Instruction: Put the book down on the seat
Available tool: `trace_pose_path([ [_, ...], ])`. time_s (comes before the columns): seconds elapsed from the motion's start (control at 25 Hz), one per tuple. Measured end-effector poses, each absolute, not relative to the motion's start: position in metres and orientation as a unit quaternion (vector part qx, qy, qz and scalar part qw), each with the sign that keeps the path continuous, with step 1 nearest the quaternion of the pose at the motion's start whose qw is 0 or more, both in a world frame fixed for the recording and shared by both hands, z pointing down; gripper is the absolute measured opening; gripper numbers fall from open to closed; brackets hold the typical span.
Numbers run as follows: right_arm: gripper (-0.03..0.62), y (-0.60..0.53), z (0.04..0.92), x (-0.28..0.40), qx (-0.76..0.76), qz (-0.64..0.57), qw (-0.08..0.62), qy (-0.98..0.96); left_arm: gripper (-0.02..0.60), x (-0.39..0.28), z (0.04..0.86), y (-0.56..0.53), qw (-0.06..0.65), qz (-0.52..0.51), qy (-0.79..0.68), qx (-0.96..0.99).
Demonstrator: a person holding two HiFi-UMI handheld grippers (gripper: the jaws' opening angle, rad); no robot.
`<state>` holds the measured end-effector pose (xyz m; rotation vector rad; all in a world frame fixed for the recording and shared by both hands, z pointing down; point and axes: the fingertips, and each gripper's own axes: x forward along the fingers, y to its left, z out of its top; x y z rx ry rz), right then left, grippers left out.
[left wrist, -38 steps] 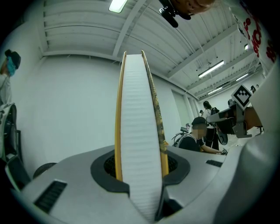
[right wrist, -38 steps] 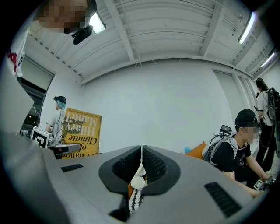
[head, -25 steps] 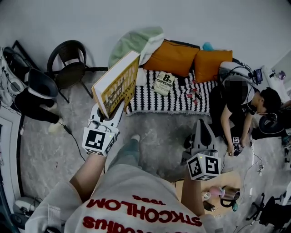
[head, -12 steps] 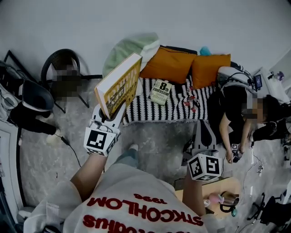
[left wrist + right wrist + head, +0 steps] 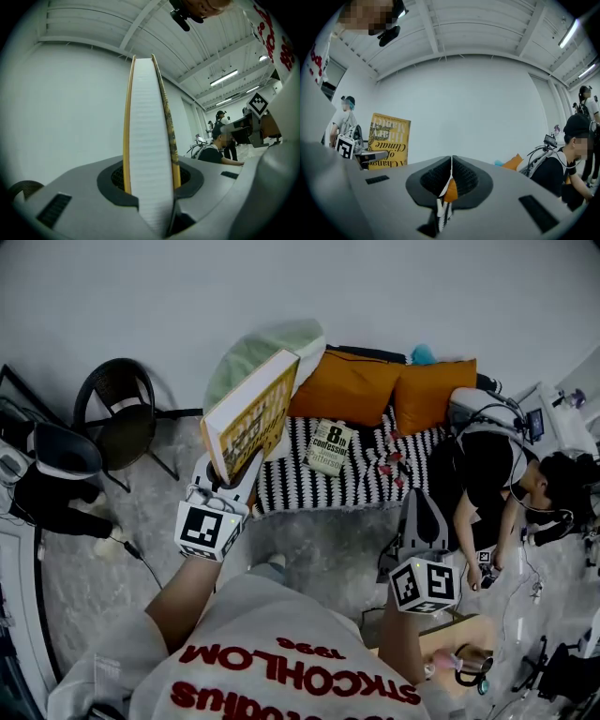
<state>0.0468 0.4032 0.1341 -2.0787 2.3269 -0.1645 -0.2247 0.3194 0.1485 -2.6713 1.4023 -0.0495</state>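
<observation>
Left tongs (image 5: 228, 482) are clamped on the yellow book (image 5: 251, 413), holding it up near the striped seat (image 5: 370, 486), and the right tongs (image 5: 418, 507) are just clenched on nothing.

Room. A plain white wall (image 5: 300, 287) meets a mottled grey floor (image 5: 319, 549). A black round-backed chair (image 5: 122, 418) stands at left near the wall. Two orange cushions (image 5: 349, 388) and a pale green pillow (image 5: 253, 352) lean at the wall's foot. Overhead, a white beamed ceiling (image 5: 487, 28) carries strip lights (image 5: 223, 78), lit.
</observation>
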Motion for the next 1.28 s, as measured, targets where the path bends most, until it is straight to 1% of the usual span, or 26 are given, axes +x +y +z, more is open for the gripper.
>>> trace_pose_path([
  [0.36,0.026,0.341,0.141,0.05,-0.687,-0.057,0.005,0.725,0.153,-0.229,0.166,0.248,0.055,-0.025,0.449,-0.891],
  [0.64,0.026,0.315,0.144,0.052,-0.704,-0.061,0.005,0.708,0.153,-0.234,0.178,0.215,0.042,-0.025,0.439,-0.897],
  [1.28,0.026,0.298,0.168,0.043,-0.708,-0.085,-0.011,0.701,0.153,-0.231,0.197,0.198,0.028,-0.032,0.422,-0.905],
])
